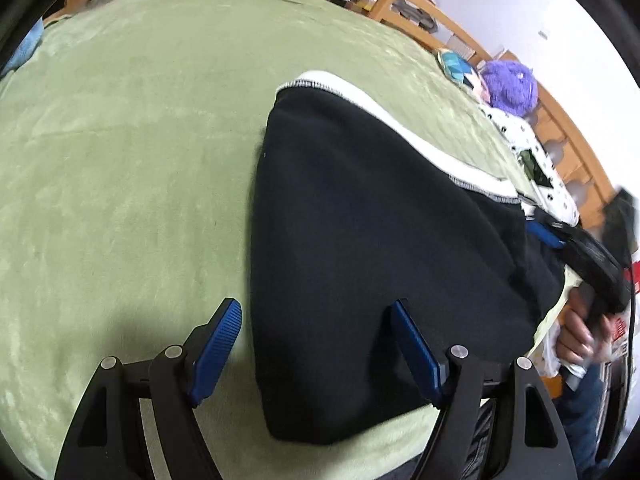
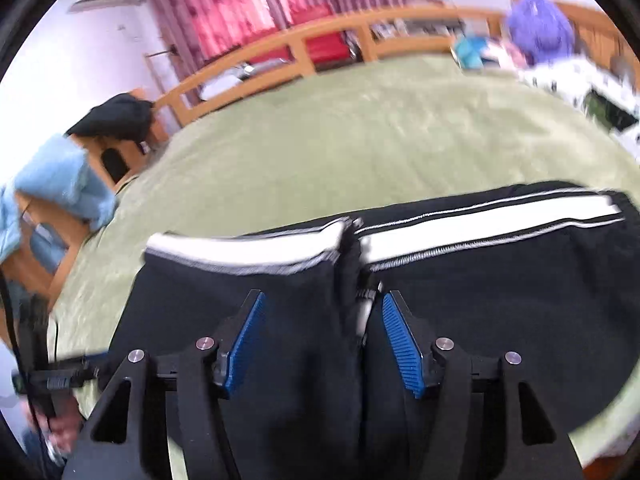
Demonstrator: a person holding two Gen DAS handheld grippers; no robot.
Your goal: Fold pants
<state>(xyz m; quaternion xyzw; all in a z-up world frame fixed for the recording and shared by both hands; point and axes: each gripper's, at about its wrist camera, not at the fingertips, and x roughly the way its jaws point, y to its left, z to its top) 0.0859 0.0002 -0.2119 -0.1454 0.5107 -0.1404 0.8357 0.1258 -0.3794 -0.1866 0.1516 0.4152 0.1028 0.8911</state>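
Note:
Black pants (image 1: 380, 248) with a white side stripe (image 1: 420, 136) lie folded on the green blanket (image 1: 120, 160). My left gripper (image 1: 316, 320) is open just above the pants' near left edge, holding nothing. In the right wrist view the pants (image 2: 500, 300) fill the foreground, white stripes (image 2: 480, 232) across the top. My right gripper (image 2: 322, 312) is open above the pants, the black fabric and a drawstring tip (image 2: 366, 304) showing between the pads. The right gripper also shows in the left wrist view (image 1: 560, 236) at the pants' far right edge.
A wooden bed rail (image 2: 280, 52) runs along the far side. A purple plush (image 1: 510, 84), a patterned cushion (image 1: 456, 66) and spotted white cloth (image 1: 540, 160) lie at the right. A light blue cloth (image 2: 60, 184) and a black item (image 2: 116, 116) sit at the left.

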